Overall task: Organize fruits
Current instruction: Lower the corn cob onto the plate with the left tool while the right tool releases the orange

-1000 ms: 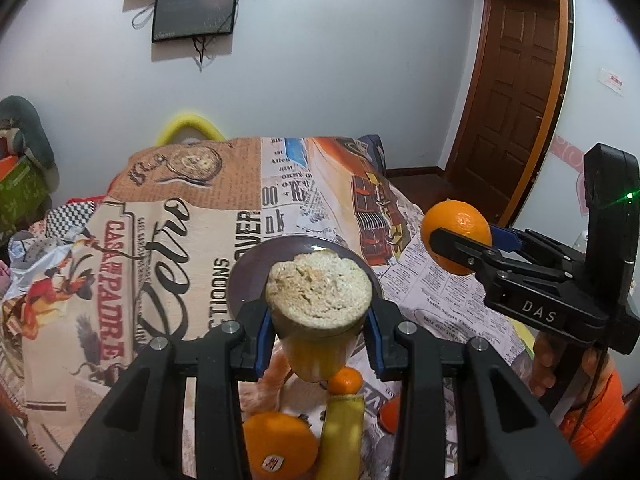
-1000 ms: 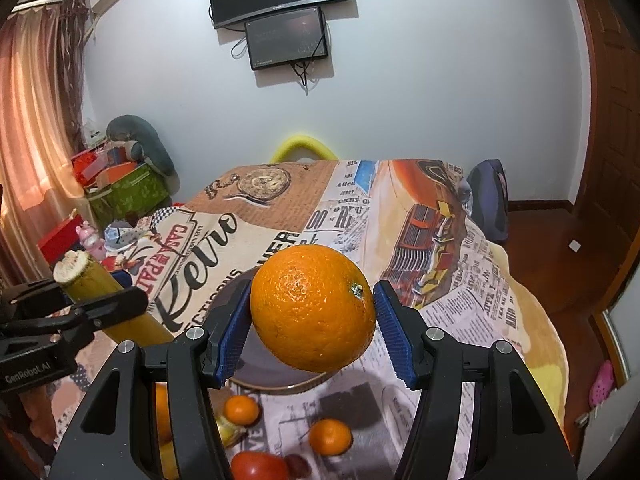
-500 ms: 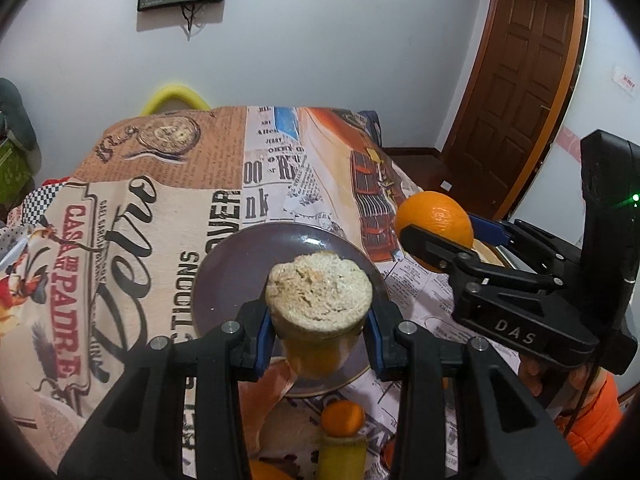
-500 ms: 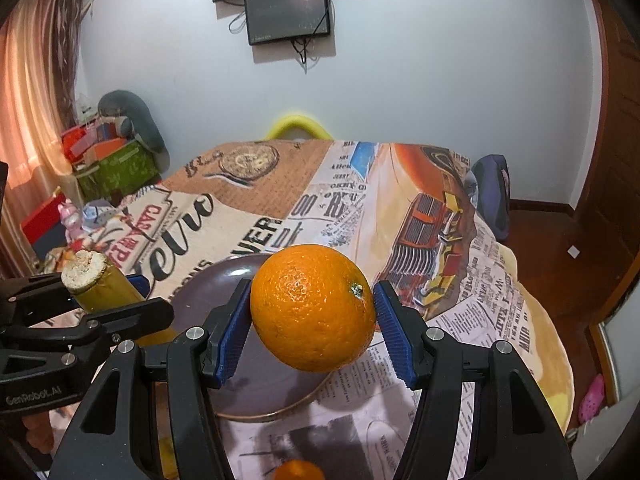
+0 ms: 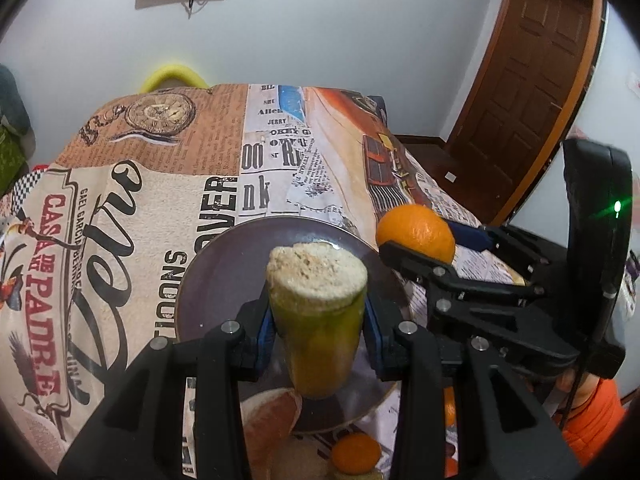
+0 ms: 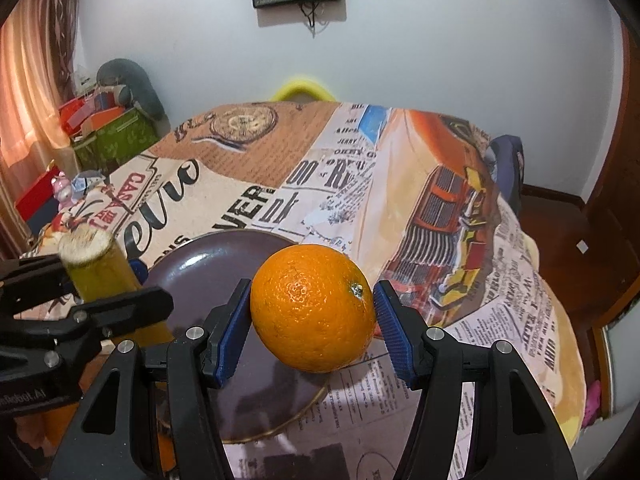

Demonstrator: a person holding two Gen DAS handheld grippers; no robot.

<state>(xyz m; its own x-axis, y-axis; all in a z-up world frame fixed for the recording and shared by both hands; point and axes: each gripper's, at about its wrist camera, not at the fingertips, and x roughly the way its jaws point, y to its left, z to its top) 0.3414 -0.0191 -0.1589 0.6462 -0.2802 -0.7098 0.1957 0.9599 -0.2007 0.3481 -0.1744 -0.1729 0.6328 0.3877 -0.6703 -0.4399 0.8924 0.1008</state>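
Note:
My left gripper [image 5: 318, 320] is shut on a yellow-green stalk piece [image 5: 318, 312] with a pale fibrous cut end, held over the near part of the dark purple plate [image 5: 224, 276]. My right gripper [image 6: 312, 320] is shut on a large orange [image 6: 314, 306] and holds it above the plate's right rim [image 6: 280, 428]. The orange also shows in the left wrist view [image 5: 416, 232], to the right of the plate. The stalk also shows in the right wrist view [image 6: 96, 268], at the left.
The table wears a newspaper-print cloth [image 5: 132, 216]. A small tangerine [image 5: 356, 454] and a pale orange fruit [image 5: 268, 424] lie near the plate's front edge. A brown door [image 5: 532, 76] stands at the right; boxes [image 6: 116, 140] are stacked beyond the table's left side.
Both grippers have moved forward and down over the plate with their fruit still held. The loose fruits at the front have slid mostly out of view.

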